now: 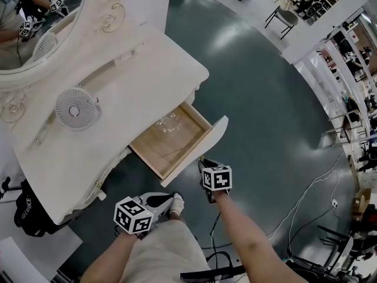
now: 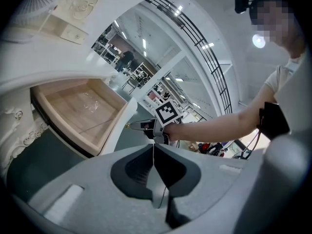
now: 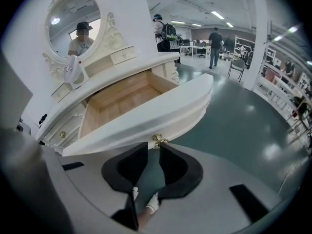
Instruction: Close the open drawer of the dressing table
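Currently: drawer standing open, right tongs at its knob

The drawer (image 1: 203,146) is standing well out from the front of the white desk (image 1: 147,58). Its wooden interior is showing, and a clear crumpled item (image 1: 168,122) is lying inside. The right tongs (image 3: 153,147) are pointing down at the drawer's white front with jaws narrowly apart. The brass knob (image 3: 158,140) is sitting at their mouth; whether the pads are touching it cannot be told. The left tongs (image 2: 153,146) are hanging nearby, apart from the drawer, jaws pressed together on nothing. A small white fan (image 1: 76,107) is lying on the desk top below the oval mirror (image 1: 41,16).
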